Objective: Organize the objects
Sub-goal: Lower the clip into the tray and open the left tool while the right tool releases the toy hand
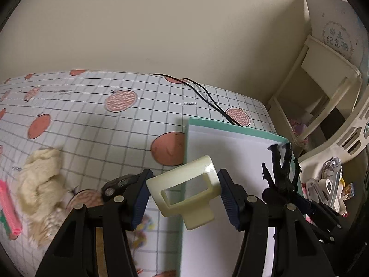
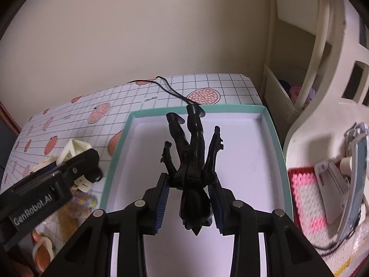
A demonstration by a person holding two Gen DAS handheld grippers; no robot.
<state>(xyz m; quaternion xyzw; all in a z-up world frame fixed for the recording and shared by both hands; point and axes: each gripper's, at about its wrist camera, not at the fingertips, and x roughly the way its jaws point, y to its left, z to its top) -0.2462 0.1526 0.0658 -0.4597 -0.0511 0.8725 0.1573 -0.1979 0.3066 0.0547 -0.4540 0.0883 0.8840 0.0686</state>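
My left gripper (image 1: 185,197) is shut on a cream plastic frame-shaped piece (image 1: 188,191), held above the near left edge of a shallow white box with a teal rim (image 1: 230,127). In the right wrist view the same cream piece (image 2: 73,149) shows at the left. My right gripper (image 2: 190,196) is shut on a black toy figure (image 2: 193,152), gripped around its torso with the feet pointing away. The figure hangs over the middle of the box (image 2: 274,143). In the left wrist view the figure (image 1: 280,173) sits just right of my left gripper.
The table has a grid cloth (image 1: 115,127) printed with orange fruit. A cream fluffy cloth (image 1: 41,184) and a pink comb (image 1: 9,210) lie at the left. A black cable (image 1: 207,97) runs behind the box. A cream shelf rack (image 1: 322,87) and a cluttered basket (image 1: 327,184) stand right.
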